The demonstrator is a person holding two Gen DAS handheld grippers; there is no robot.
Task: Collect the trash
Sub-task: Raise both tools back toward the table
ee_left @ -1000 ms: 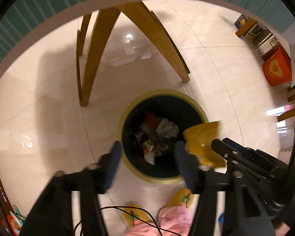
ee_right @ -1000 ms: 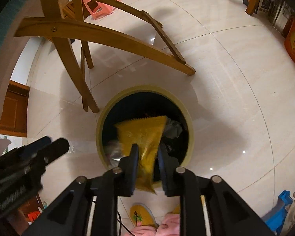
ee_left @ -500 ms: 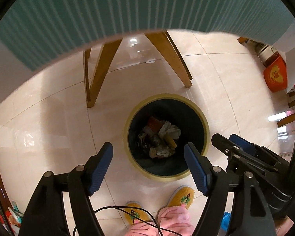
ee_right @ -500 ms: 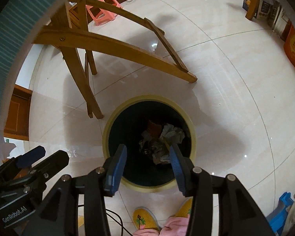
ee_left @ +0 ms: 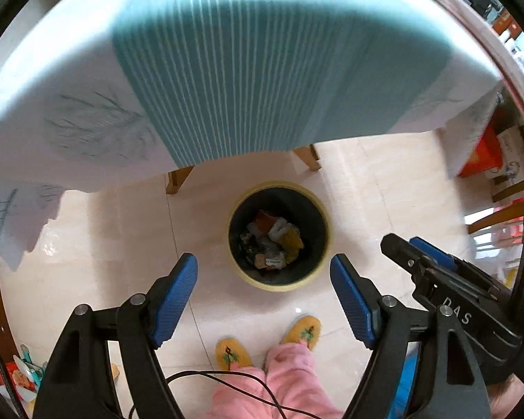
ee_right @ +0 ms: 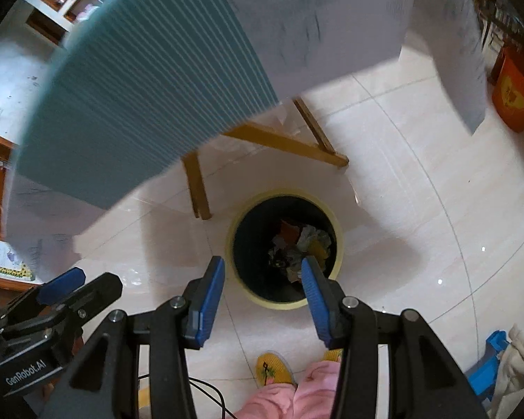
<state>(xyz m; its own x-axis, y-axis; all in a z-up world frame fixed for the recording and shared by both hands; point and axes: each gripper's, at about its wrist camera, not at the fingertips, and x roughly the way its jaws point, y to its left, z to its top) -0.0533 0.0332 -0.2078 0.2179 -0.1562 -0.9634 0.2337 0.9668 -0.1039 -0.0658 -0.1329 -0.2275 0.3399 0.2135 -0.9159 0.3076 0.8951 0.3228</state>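
A round bin with a pale yellow rim (ee_left: 279, 184) stands on the tiled floor below both grippers, with crumpled trash (ee_left: 269, 248) and a yellow wrapper (ee_left: 291, 241) inside. My left gripper (ee_left: 263, 262) hangs high above the bin; its jaws are opening and nothing is between them. In the right wrist view the bin rim (ee_right: 286, 192) and the yellow wrapper (ee_right: 319, 249) show beyond my right gripper (ee_right: 262, 263), which is open and empty. Each gripper shows at the edge of the other's view: the right gripper (ee_left: 401, 242), the left gripper (ee_right: 94, 279).
A table with a white cloth and teal striped runner (ee_left: 262, 70) overhangs the top of both views, on wooden legs (ee_right: 290, 143). A person's yellow slippers (ee_left: 232, 352) and pink trousers stand by the bin. An orange box (ee_right: 513, 97) sits far right, a blue stool (ee_right: 489, 366) low right.
The right gripper opened and the yellow wrapper dropped into the bin. Both grippers rose well above the bin, bringing the tablecloth into view. The left jaws widened.
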